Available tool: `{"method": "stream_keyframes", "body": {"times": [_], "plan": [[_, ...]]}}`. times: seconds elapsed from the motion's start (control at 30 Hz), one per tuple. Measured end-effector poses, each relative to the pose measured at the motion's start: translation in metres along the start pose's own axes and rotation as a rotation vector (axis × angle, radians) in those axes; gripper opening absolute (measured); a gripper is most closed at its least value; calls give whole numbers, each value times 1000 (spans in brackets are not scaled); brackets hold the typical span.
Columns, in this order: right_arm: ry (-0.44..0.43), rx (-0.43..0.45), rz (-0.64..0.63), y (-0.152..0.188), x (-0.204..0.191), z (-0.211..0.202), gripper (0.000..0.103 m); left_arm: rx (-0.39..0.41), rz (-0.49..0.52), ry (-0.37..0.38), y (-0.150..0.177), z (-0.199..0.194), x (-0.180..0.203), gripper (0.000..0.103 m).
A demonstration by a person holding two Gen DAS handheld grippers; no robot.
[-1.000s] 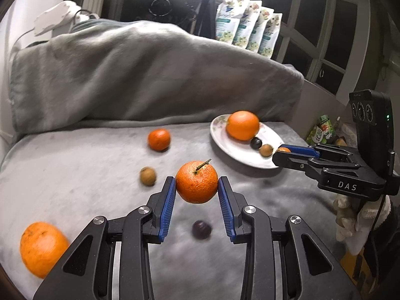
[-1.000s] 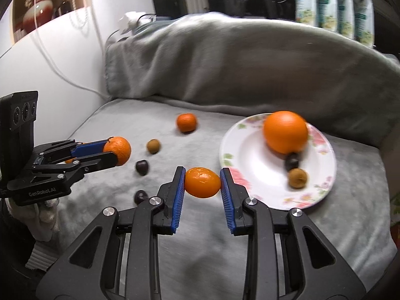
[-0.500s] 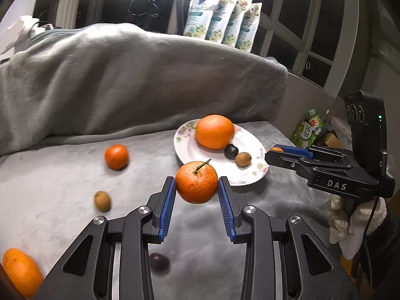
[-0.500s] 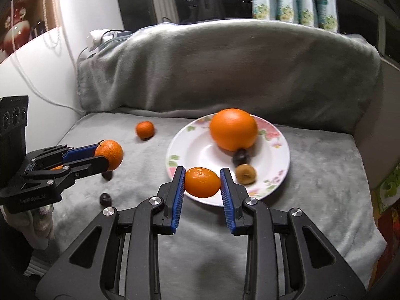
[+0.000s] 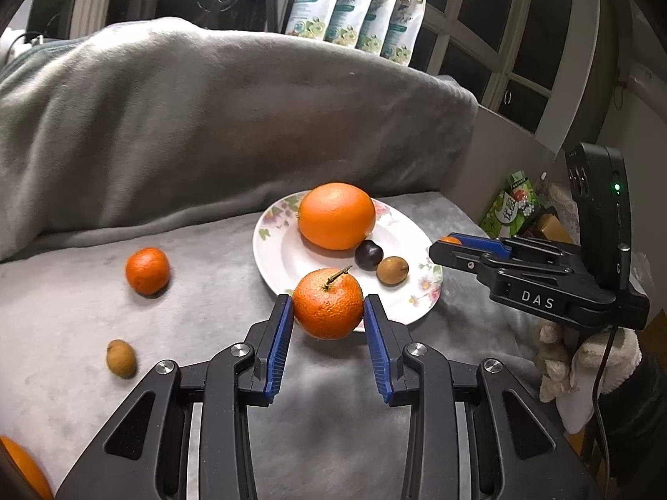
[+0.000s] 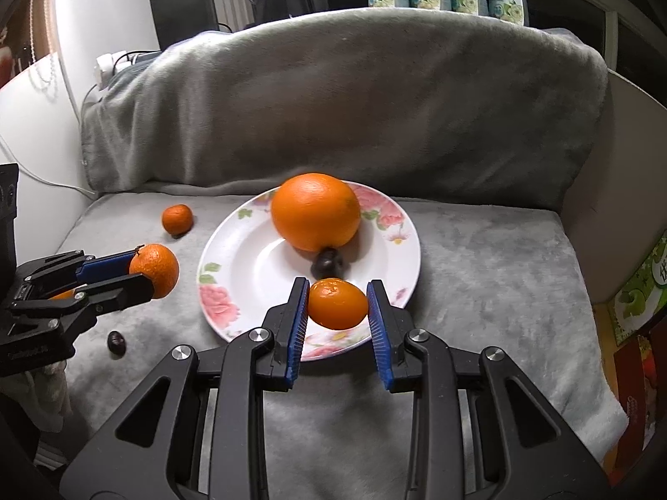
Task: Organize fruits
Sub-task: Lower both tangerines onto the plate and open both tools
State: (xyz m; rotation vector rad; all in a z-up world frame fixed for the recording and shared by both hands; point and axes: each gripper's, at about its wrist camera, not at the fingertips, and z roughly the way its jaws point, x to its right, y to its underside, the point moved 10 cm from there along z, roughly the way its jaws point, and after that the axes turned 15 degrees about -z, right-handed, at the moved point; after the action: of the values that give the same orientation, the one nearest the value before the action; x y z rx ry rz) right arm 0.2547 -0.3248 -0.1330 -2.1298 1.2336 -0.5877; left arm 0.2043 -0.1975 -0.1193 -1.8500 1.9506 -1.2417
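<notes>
Both grippers have been carried closer to the plate since a second ago.

Left view: a tangerine (image 5: 327, 303) is pinched by the left gripper (image 5: 327, 325) at the plate (image 5: 275, 250) rim. Right view: a small orange (image 6: 337, 303) is clamped by the right gripper (image 6: 337, 325) over the plate; lowering and release are called for.

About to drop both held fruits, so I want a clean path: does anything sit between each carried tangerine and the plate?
Nothing visible blocks either. The right gripper holds its tangerine over the plate's near rim; the left gripper's stemmed tangerine is at the rim too.
</notes>
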Motion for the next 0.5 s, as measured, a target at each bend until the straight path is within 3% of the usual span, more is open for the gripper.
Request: {"method": "stream_keyframes", "body": {"times": [0.5], "plan": [[26,-27,-17,-2,6,15,30,-10,33,-6,-5,13,11,33]]}}
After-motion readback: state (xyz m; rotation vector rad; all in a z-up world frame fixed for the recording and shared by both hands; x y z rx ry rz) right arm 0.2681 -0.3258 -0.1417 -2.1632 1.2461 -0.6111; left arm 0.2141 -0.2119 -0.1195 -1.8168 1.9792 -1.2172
